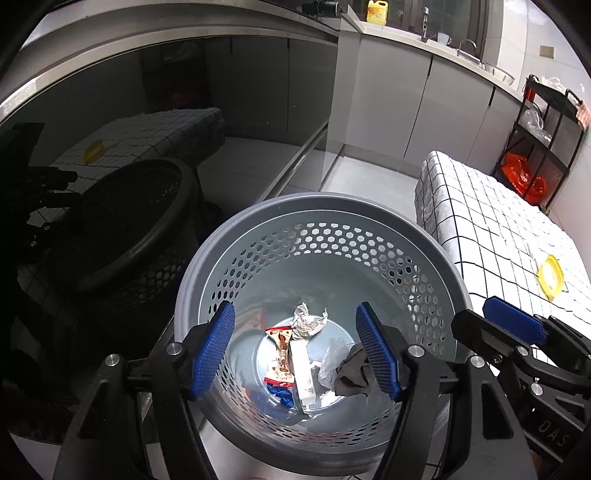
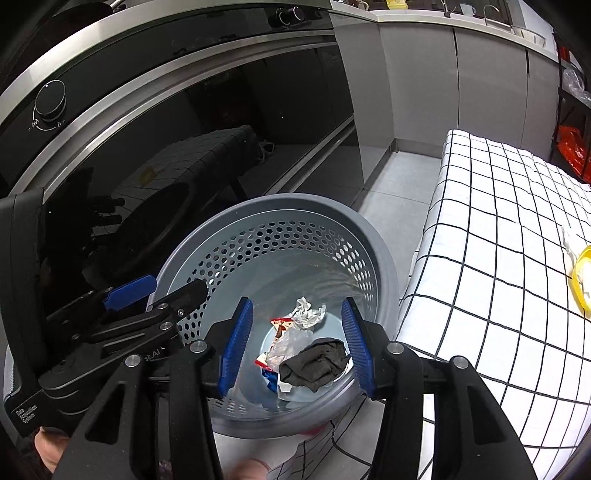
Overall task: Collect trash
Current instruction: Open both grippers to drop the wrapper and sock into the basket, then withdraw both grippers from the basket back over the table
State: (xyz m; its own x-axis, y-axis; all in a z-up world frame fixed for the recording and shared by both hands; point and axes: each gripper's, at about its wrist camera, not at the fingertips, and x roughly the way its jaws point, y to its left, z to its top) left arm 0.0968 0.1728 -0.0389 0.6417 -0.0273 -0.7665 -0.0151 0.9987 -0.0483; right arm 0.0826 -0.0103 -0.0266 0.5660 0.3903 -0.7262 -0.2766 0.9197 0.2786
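Both grippers hang over the grey perforated bin (image 1: 369, 236), the left gripper (image 1: 295, 354) and the right gripper (image 2: 297, 345) each with blue fingers spread wide and holding nothing. At the bin's bottom lie a crumpled foil wrapper (image 1: 306, 321), a red snack packet (image 1: 281, 354) and a dark rag (image 2: 314, 363). The bin stands on the floor just beside a checked tablecloth (image 2: 498, 240).

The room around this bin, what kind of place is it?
Most likely a home kitchen: an oven with a control knob, grey counter cabinets with a tap, and a yellow detergent bottle on top.
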